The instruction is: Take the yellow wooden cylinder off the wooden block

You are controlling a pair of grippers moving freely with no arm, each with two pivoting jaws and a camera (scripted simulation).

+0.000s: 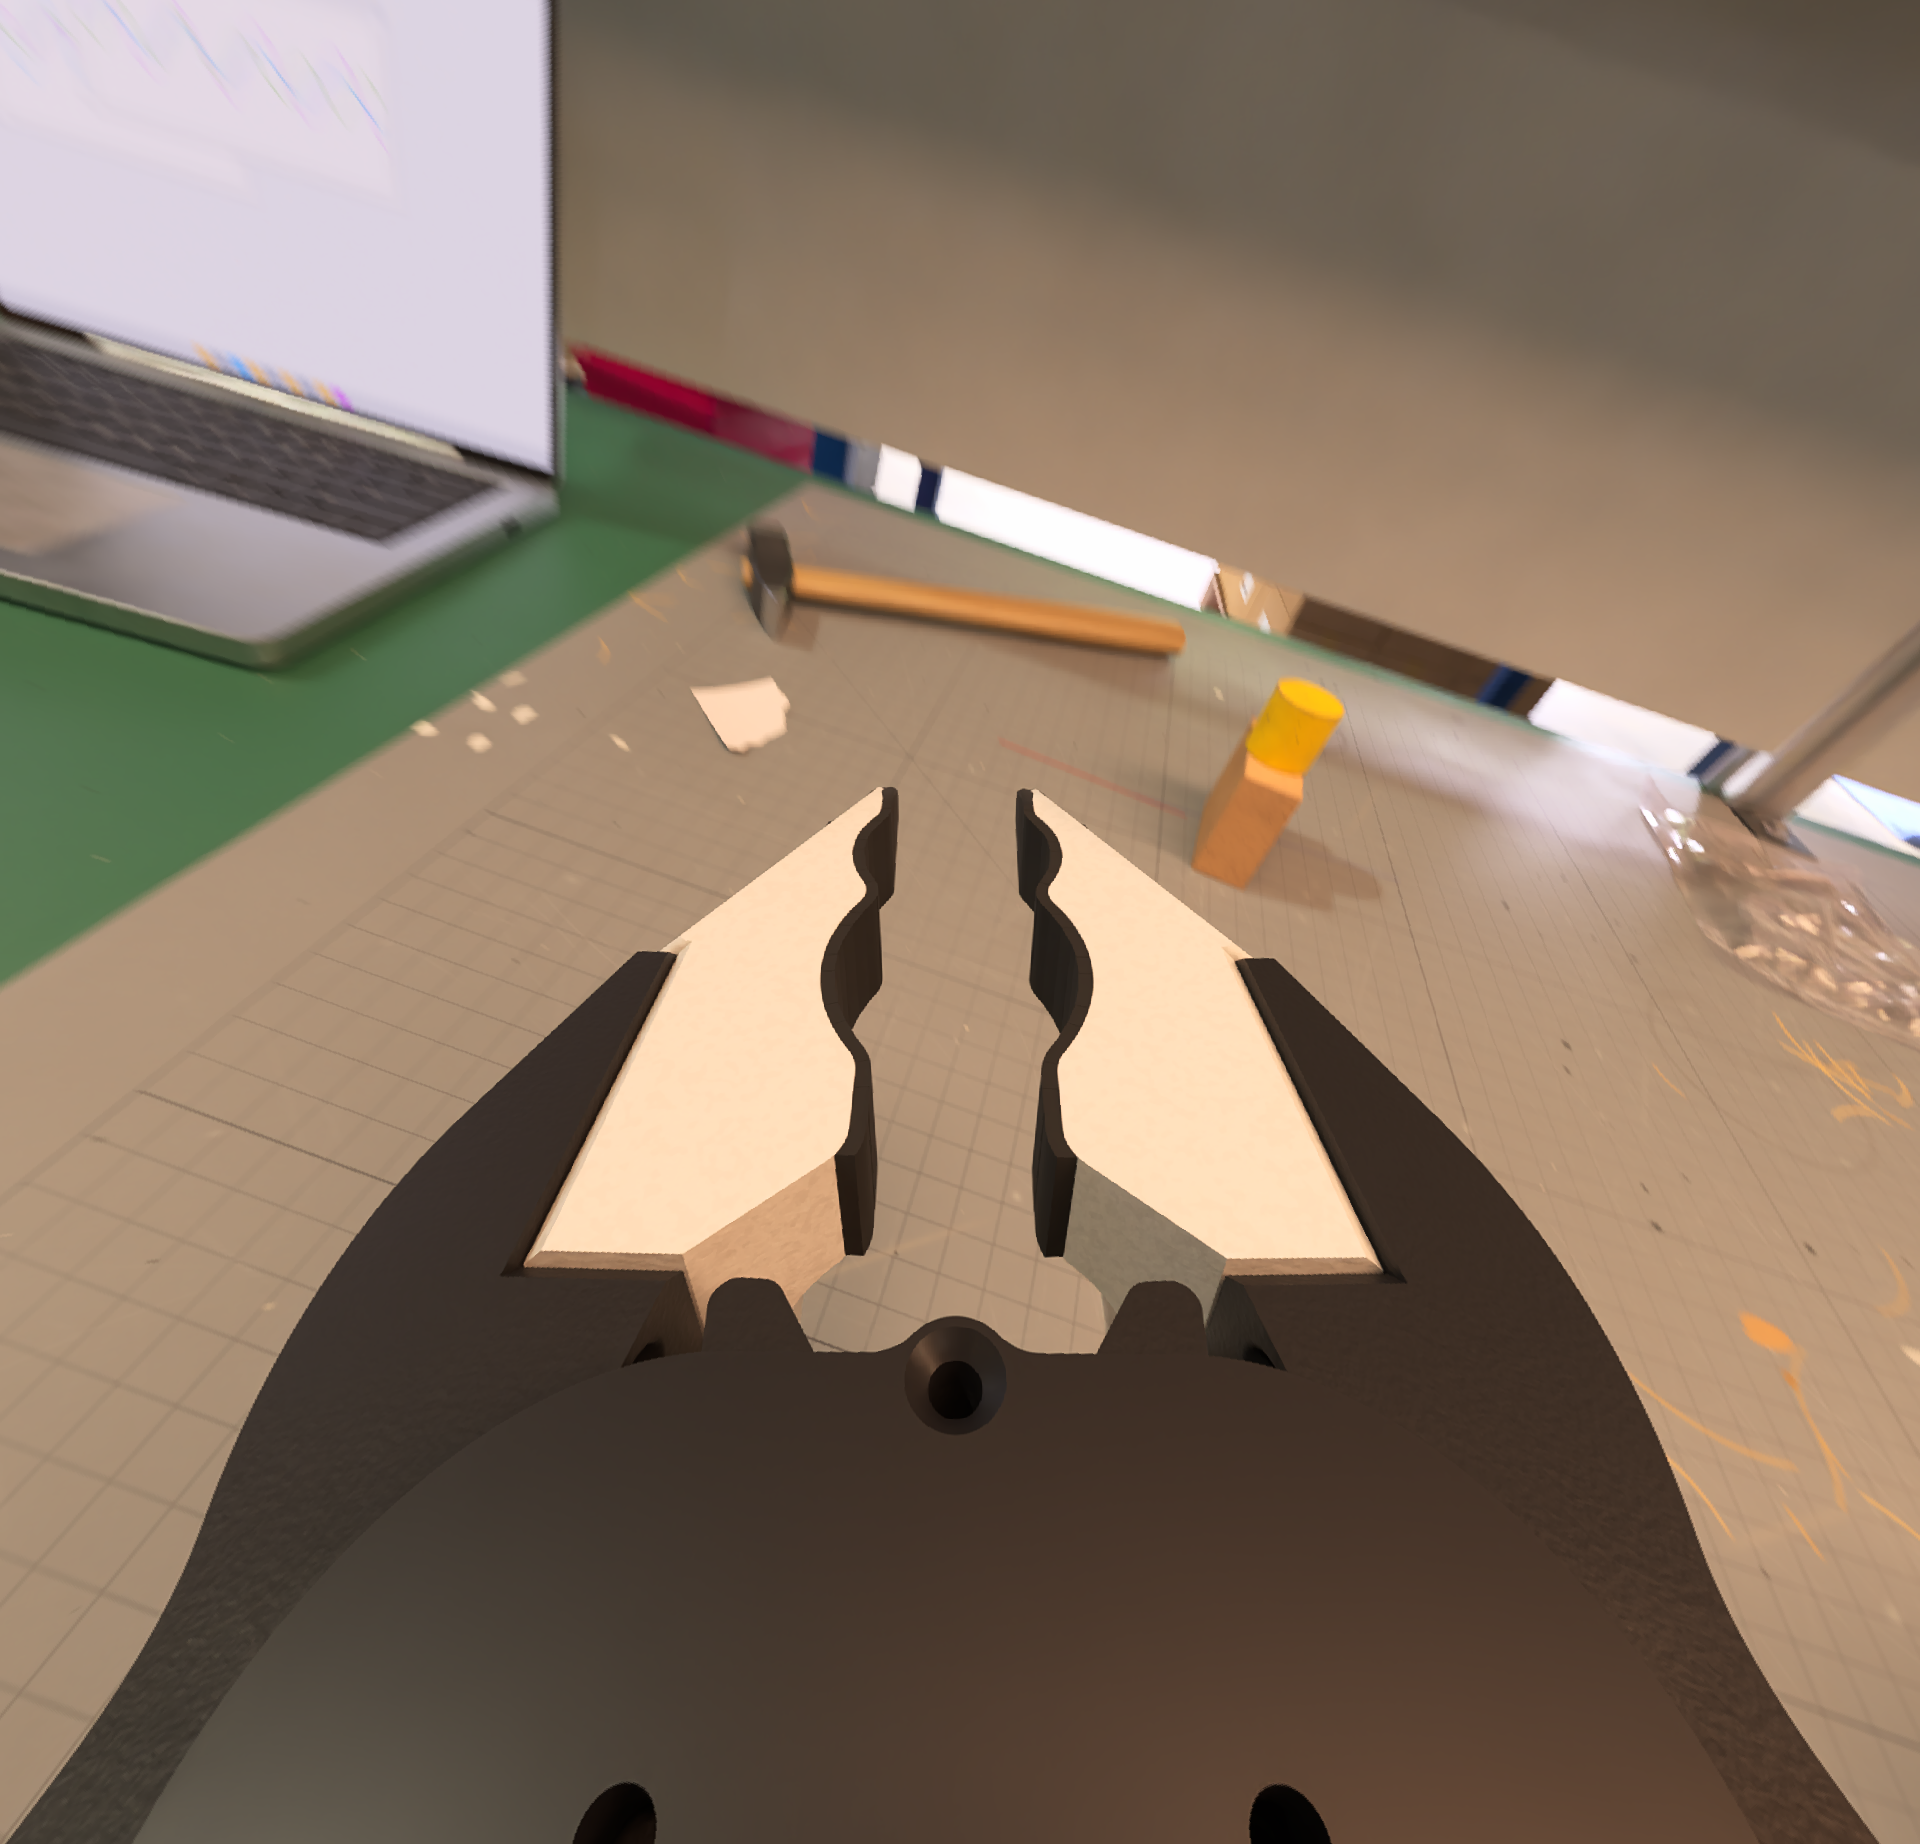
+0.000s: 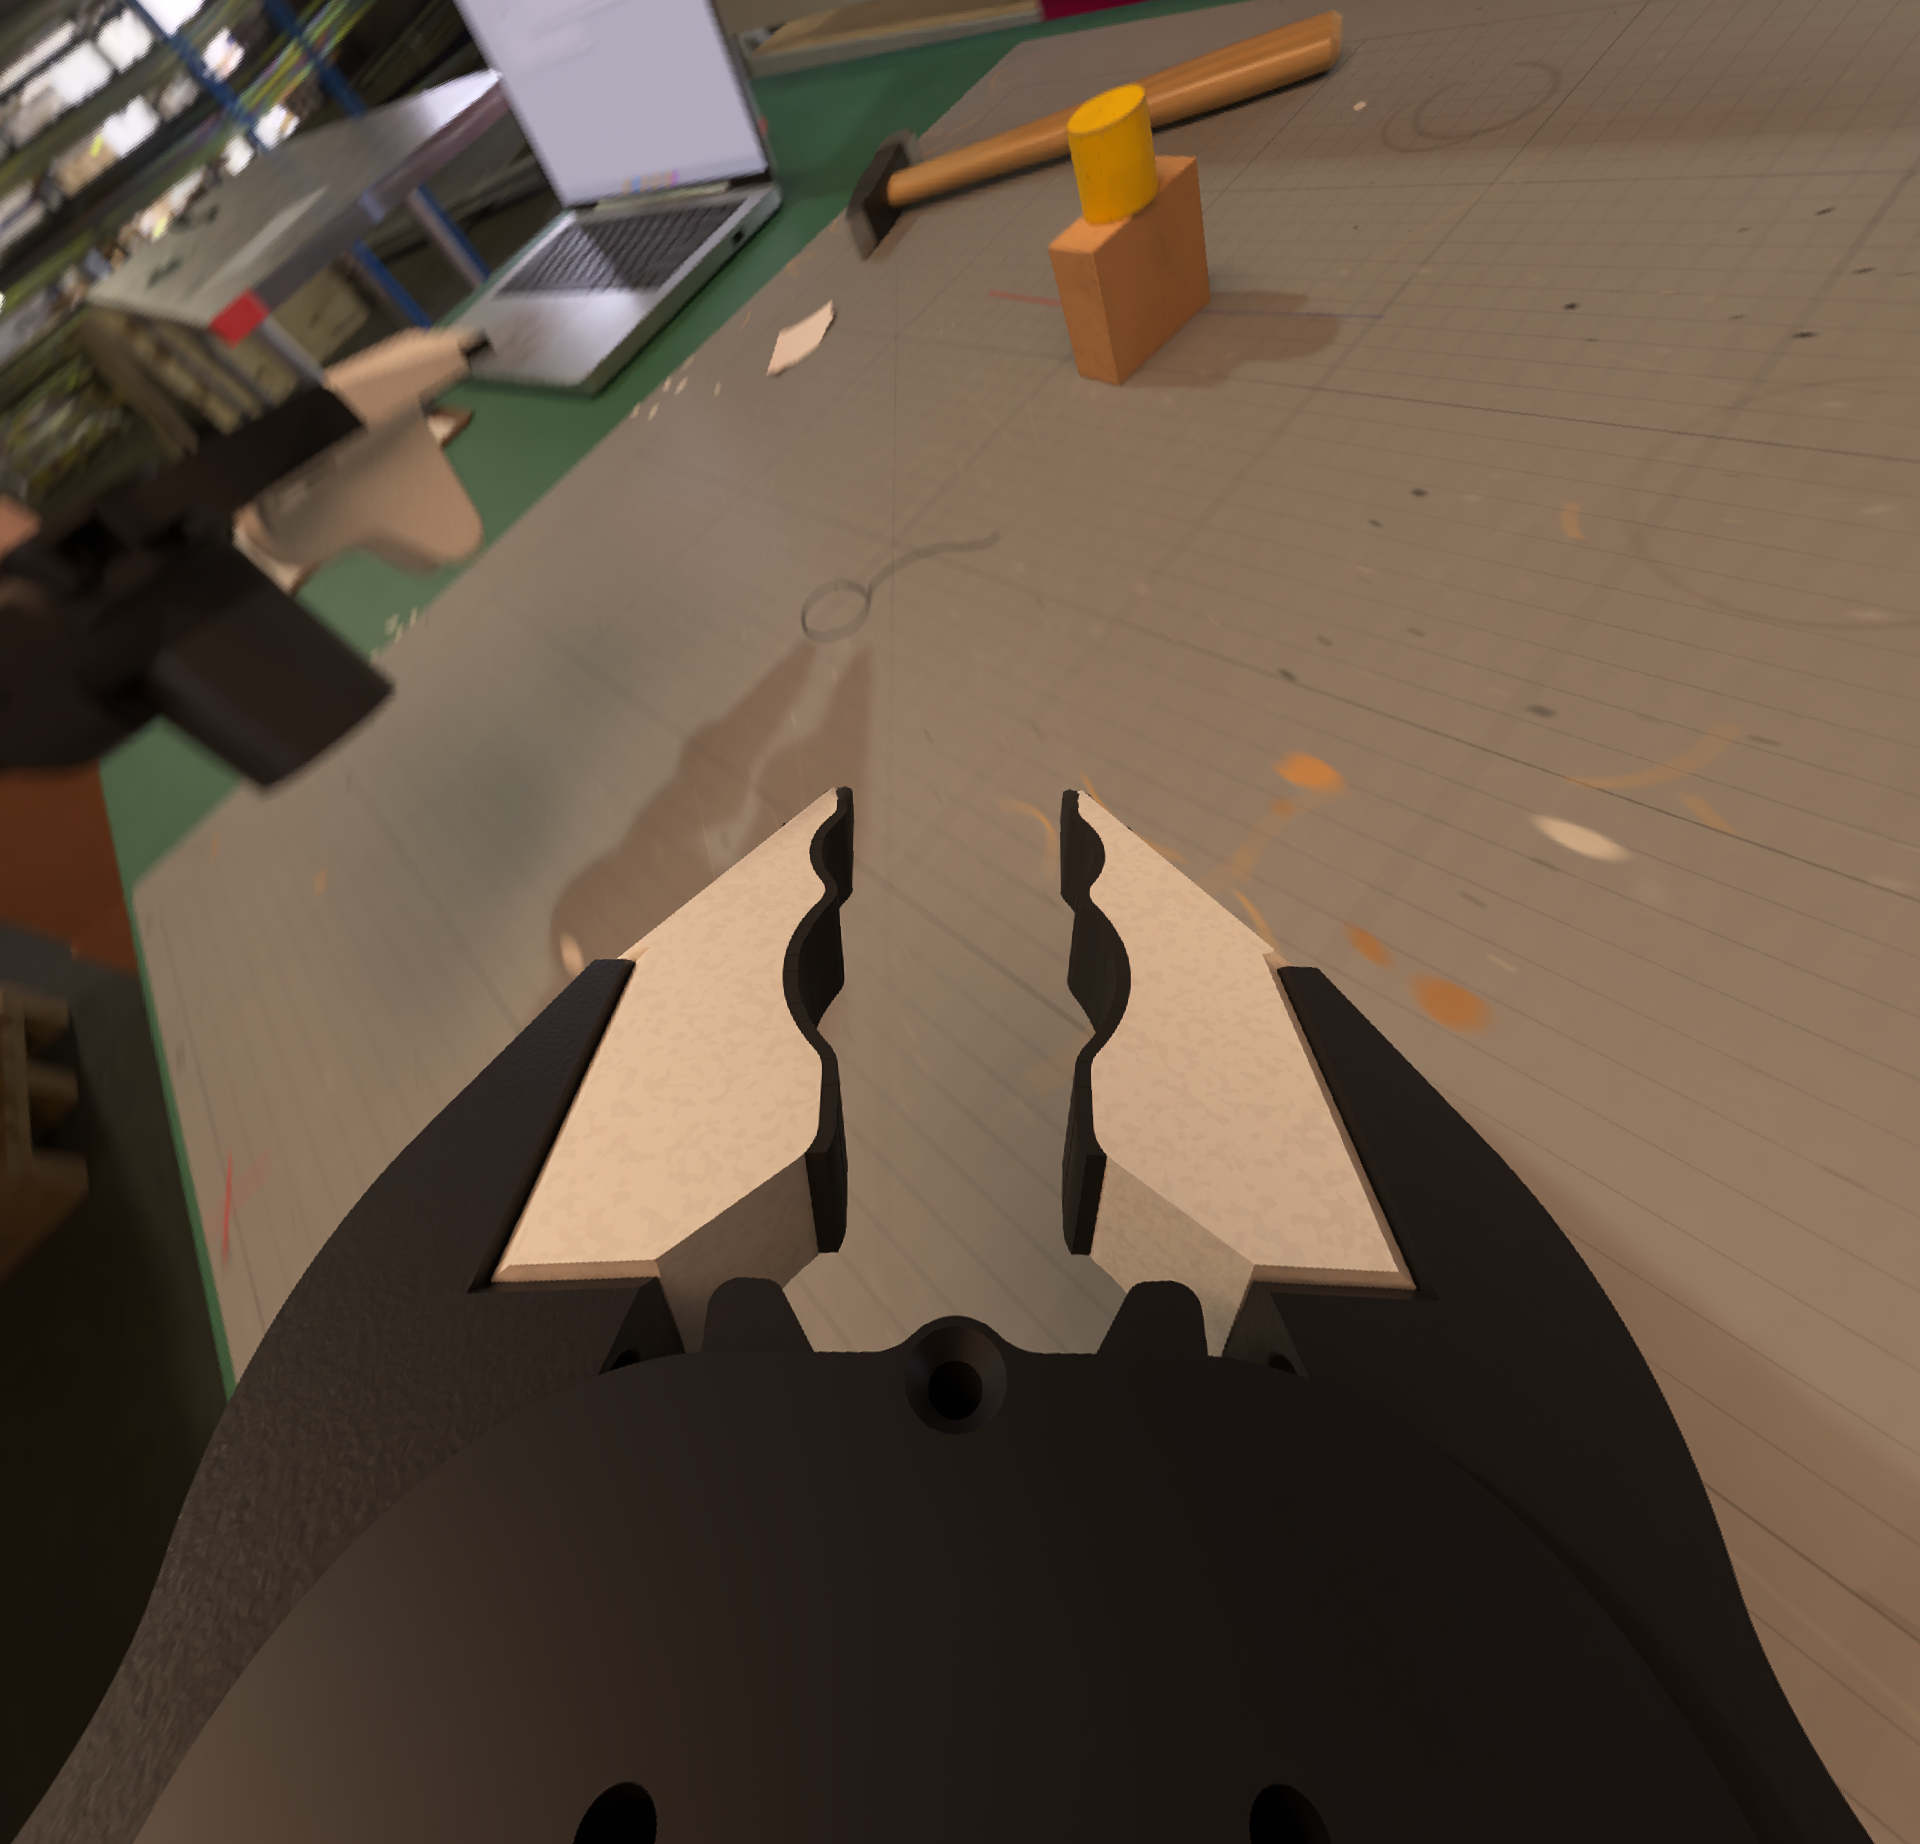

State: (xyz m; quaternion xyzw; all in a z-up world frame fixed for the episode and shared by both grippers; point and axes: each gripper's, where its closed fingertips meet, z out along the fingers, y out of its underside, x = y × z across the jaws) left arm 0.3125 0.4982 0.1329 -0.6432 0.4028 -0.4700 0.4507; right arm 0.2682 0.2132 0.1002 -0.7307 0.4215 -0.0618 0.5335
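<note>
grid mat [image 2: 1351, 651]; plastic bag [image 1: 1787, 911] only in left view, both grippers unclenched, empty

The yellow wooden cylinder [image 2: 1114, 158] stands on the wooden block [image 2: 1132, 282]; the wooden-handled hammer [image 2: 1091, 137] lies behind them.

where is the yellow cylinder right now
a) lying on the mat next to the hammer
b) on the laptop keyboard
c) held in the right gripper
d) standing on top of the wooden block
d: the yellow cylinder stands upright on the top face of the wooden block, and both the left gripper and the right gripper are open and empty, well short of it.
</note>
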